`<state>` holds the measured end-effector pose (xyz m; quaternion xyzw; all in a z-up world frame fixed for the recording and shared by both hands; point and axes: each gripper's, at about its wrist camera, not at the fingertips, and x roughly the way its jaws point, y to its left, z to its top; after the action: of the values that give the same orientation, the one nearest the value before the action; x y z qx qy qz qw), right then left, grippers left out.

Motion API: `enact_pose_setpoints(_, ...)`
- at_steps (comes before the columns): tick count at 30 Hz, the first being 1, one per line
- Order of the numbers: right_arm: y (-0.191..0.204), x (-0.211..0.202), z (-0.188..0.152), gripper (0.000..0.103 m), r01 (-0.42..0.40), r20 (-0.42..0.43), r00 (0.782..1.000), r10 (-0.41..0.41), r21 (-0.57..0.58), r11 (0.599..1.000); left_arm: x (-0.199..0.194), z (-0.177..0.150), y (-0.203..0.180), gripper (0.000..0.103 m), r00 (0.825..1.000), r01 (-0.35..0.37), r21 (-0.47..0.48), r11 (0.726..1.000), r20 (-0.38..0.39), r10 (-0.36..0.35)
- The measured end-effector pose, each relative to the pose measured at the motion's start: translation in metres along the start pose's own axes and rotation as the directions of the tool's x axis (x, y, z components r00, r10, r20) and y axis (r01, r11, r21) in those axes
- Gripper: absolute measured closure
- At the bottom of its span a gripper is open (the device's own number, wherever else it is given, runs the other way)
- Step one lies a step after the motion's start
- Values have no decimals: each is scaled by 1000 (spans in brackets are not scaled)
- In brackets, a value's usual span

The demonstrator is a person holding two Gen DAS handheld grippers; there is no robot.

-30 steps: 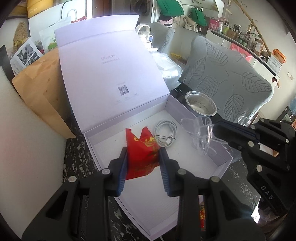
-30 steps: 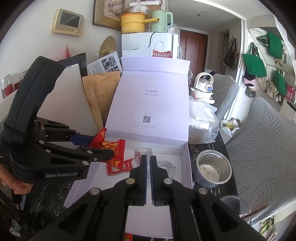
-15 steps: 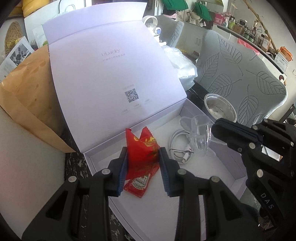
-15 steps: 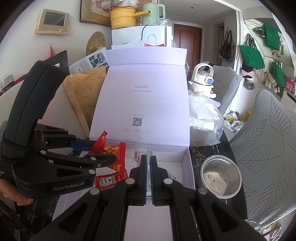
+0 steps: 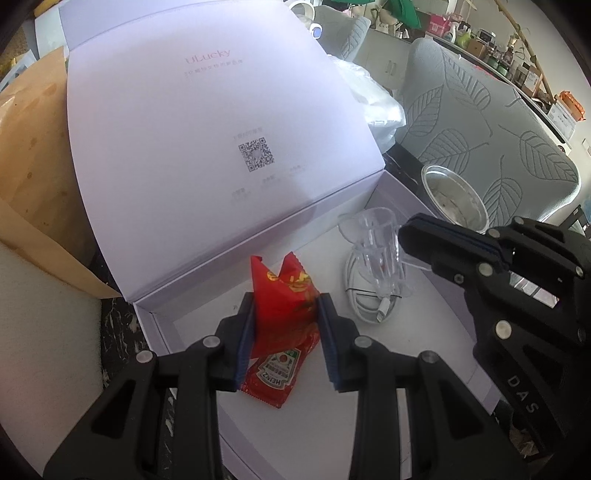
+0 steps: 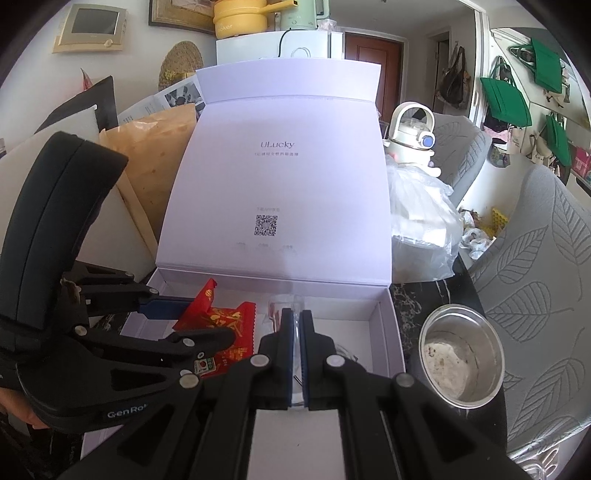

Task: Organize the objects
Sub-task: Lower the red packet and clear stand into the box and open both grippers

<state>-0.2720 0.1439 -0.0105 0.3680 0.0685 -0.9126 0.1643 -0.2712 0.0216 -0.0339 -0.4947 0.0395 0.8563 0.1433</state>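
Open white gift box (image 5: 373,373) — left gripper (image 5: 286,325) clamped on red snack packet (image 5: 286,295); right gripper (image 6: 295,350) pinching clear glass cup (image 5: 376,251) rim — ketchup sachet (image 5: 275,376) inside.

Ketchup sachet (image 5: 271,376) and coiled cable (image 5: 364,299) in open box (image 5: 458,328), metal bowl (image 6: 461,354) right of box

Place: a lived-in home, dining corner.
Signs: fridge (image 6: 273,46) topped by yellow pot (image 6: 240,16), leaf-patterned chair covers (image 6: 546,258), hanging green bags (image 6: 506,98).
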Motion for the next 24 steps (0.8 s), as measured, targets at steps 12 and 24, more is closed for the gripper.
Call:
enact_pose_setpoints(12, -9, 21, -6, 100, 27, -38, 999, -26, 25, 999, 9, -3, 2, 72, 1000, -15, -31, 999, -22, 14)
enact_pose_setpoints(24, -17, 11, 2, 67, 71, -30, 997, -70, 50, 996, -14, 2, 2, 62, 997, -76, -52, 996, -1, 76)
